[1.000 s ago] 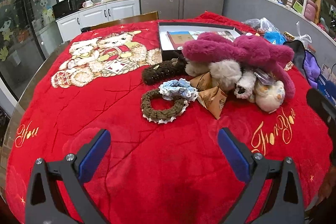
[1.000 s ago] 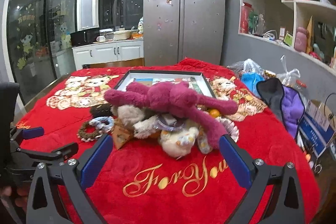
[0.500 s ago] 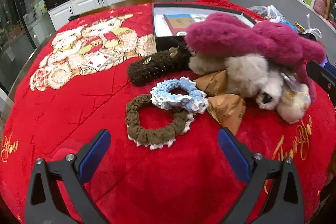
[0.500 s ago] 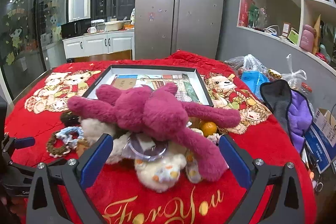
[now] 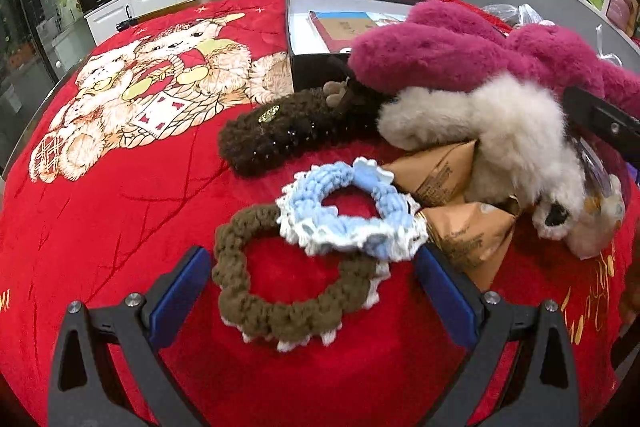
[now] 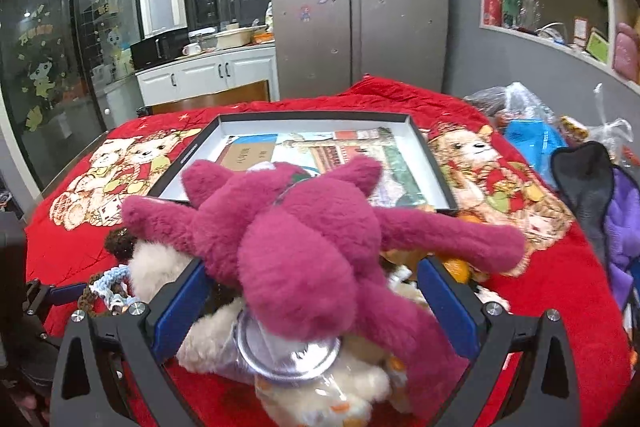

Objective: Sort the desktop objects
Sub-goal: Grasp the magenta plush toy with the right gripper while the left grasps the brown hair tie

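A pile of objects lies on the red blanket (image 5: pixel 100 211). In the left wrist view my left gripper (image 5: pixel 312 291) is open, its blue pads either side of a brown crochet scrunchie (image 5: pixel 280 307) with a light-blue scrunchie (image 5: pixel 348 215) lying over it. A dark brown fuzzy hair clip (image 5: pixel 280 135), brown paper packets (image 5: pixel 464 227) and a cream plush (image 5: pixel 512 123) lie behind. In the right wrist view my right gripper (image 6: pixel 312 303) is open around a magenta plush toy (image 6: pixel 304 247) that lies on a cream plush (image 6: pixel 312 387).
A black-framed open box (image 6: pixel 320 119) with printed sheets sits behind the pile. Plastic bags (image 6: pixel 520 107) and a black and purple cloth (image 6: pixel 600 195) lie at the right edge. Kitchen cabinets and a fridge stand beyond the table.
Both grippers moved forward and down toward the pile. The left now straddles the scrunchies; the right now straddles the magenta plush. Both stayed open.
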